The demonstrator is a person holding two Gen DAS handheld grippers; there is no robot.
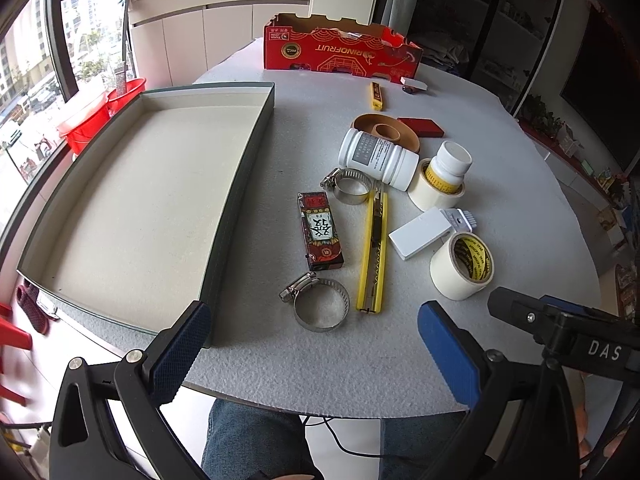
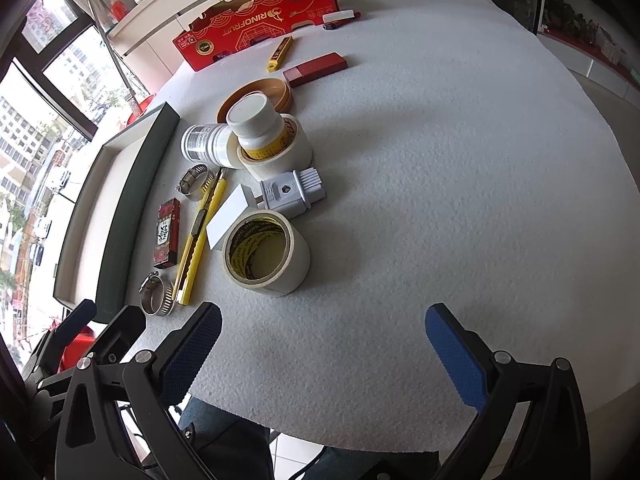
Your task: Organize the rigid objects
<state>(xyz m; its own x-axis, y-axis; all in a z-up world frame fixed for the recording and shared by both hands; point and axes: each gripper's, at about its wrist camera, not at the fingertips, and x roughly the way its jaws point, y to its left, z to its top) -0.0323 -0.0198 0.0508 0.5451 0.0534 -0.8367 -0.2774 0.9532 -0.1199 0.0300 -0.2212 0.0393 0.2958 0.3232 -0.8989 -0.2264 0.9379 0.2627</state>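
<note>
Both handheld tools hover spread wide and empty above the near edge of a round surface (image 2: 440, 160) covered in pale grey felt. The left tool (image 1: 312, 354) sits over the gap between a large shallow tray (image 1: 244, 184) with dark green walls and a bare cream floor, at the left of the surface, and a loose cluster of rigid objects to the tray's right. The right tool (image 2: 324, 344) hangs over bare felt, right of the cluster.

Nearest the left tool lies a steel hose clamp (image 1: 316, 302), beside a long yellow utility knife (image 1: 374, 252) and a dark red printed rectangular box (image 1: 321, 231). A second steel hose clamp (image 1: 349, 185) rests by the knife's far end. A cream masking-tape roll with yellow printed core (image 2: 266, 258) stands near the right tool, just beside a flat white block (image 2: 228, 216) and a grey plastic plug (image 2: 290, 194). Beyond, a small white bottle with yellow label (image 2: 258, 126) stands inside another cream tape roll (image 2: 288, 156), next to a larger white bottle lying on its side (image 1: 378, 158) and a brown tape roll (image 1: 386, 132). A red open cardboard carton (image 1: 340, 50) sits at the far edge.
</note>
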